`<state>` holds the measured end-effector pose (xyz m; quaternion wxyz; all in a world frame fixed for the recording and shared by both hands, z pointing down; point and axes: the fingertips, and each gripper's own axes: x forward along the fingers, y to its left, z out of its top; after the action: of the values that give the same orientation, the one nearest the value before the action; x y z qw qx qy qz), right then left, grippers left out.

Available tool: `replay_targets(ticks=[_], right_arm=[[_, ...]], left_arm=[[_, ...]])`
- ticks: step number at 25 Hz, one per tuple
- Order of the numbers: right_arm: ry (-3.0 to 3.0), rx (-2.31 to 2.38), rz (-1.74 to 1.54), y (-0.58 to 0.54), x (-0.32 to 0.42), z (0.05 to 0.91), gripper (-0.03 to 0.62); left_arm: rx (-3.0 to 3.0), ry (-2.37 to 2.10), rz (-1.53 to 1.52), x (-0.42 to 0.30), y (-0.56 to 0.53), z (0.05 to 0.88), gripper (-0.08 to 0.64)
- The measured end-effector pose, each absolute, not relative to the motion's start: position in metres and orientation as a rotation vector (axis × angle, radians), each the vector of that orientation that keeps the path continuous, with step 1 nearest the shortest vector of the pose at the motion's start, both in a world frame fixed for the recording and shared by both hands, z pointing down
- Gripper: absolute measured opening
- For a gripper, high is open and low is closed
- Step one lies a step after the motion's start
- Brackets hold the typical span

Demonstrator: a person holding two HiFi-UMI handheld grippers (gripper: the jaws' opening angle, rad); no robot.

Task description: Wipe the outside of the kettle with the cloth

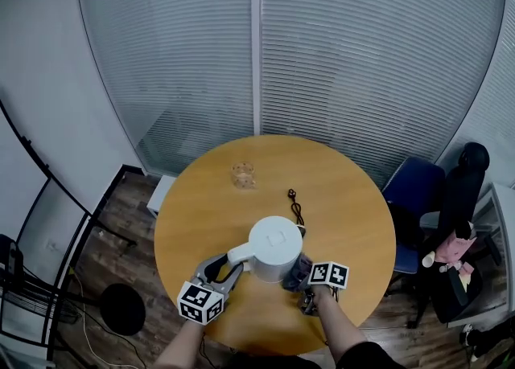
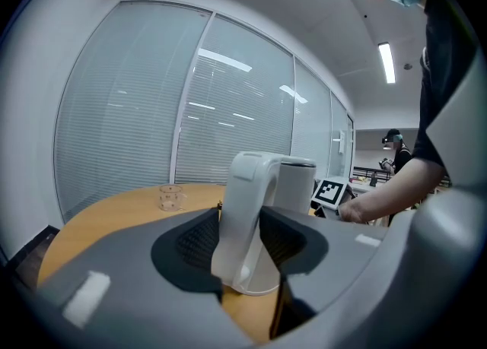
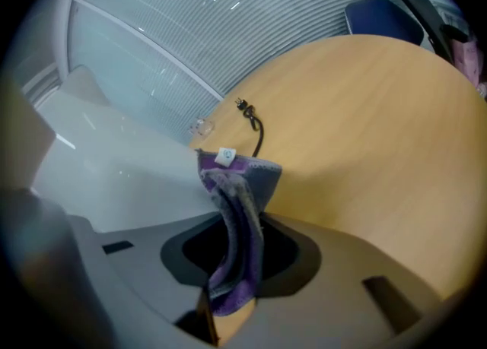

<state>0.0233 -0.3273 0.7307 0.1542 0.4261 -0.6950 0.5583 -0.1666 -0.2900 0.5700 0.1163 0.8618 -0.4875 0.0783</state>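
A white kettle stands on the round wooden table, near its front edge. Its handle points toward me, and my left gripper is shut on that handle, one jaw on each side. My right gripper is at the kettle's right side, low against the wall. It is shut on a folded purple-grey cloth with a small white tag. In the right gripper view the cloth rests against the kettle's white wall.
A small clear glass stands at the table's far left part. A short black cord lies just behind the kettle. A blue chair and a black chair with bags stand to the right of the table. Glass walls with blinds lie beyond.
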Motion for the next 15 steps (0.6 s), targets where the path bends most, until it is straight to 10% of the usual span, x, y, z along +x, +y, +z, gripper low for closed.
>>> replay_targets(ticks=[15], right_arm=[[-2.073,1.445,1.614,-0.309,0.037,0.691,0.097]], left_arm=[[2.562,-1.304,0.227,-0.165,-0.292,0.573,0.176]])
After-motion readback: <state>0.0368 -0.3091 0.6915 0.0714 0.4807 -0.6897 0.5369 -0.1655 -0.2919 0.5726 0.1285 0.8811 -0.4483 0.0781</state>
